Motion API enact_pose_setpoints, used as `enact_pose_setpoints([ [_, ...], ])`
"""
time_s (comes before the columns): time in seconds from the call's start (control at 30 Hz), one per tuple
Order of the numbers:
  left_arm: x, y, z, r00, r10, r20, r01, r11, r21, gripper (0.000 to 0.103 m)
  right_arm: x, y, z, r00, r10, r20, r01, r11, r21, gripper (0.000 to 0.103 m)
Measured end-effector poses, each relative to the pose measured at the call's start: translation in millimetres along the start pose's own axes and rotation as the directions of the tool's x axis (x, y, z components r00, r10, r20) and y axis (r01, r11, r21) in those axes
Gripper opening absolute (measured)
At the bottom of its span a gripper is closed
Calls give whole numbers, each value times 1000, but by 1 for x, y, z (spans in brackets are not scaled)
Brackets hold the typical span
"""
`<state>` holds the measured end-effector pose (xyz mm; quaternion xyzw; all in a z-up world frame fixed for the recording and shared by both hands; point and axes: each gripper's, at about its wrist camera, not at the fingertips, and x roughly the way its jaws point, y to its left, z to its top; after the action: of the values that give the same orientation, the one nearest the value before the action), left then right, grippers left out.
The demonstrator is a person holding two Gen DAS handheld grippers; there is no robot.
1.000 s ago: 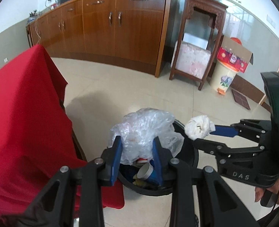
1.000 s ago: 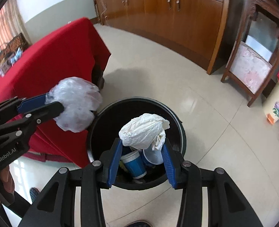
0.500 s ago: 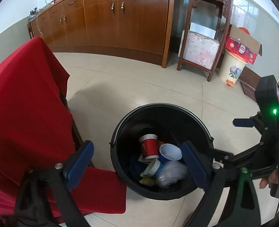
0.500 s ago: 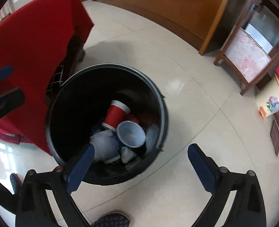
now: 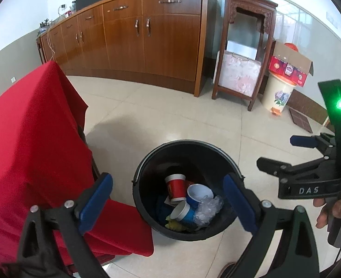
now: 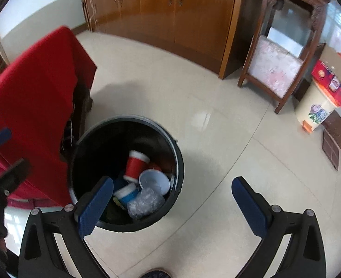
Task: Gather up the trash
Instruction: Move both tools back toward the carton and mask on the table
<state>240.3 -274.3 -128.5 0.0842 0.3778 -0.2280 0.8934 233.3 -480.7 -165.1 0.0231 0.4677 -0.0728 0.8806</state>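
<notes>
A black trash bin stands on the tiled floor beside a red-covered table. Inside lie a red paper cup, blue cups and a crumpled clear plastic bag. My left gripper hangs above the bin, its jaws opening wide with nothing held between them. My right gripper is open and empty, over the bin's right rim and the floor. Each gripper also shows in the other's view: the right gripper and the left gripper.
A red cloth drapes over the table left of the bin. A wooden cabinet lines the back wall, with a carved wooden stand beside it. A floral pail topped by a cardboard box sits at the right.
Both grippers went from shut to wide open. The clear plastic bag left the left gripper and the white paper wad left the right; the bag now lies in the bin.
</notes>
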Motion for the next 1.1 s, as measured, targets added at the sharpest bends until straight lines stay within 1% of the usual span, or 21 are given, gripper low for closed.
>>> enact_pose_setpoints([
  [0.23,-42,7,3,998,5,66,-4,1000,-17,98,-47,3,4,996,10,86,-14,999,48,103],
  [0.47,-77,27,4,992,44,116,-39,998,-44,98,-80,31,8,988,41,148,-44,999,21,103],
  [0.57,-95,44,2,987,63,148,-54,996,-64,98,-90,49,12,983,75,165,-77,997,5,103],
  [0.73,-124,79,-5,973,130,193,-111,988,-102,100,-104,91,25,974,121,192,-115,992,-44,103],
  [0.93,-144,118,-15,955,211,206,-180,971,-159,100,-117,149,45,956,207,206,-189,976,-108,103],
  [1.1,-161,157,-29,938,276,208,-228,947,-228,100,-121,196,52,945,251,208,-216,960,-177,103],
])
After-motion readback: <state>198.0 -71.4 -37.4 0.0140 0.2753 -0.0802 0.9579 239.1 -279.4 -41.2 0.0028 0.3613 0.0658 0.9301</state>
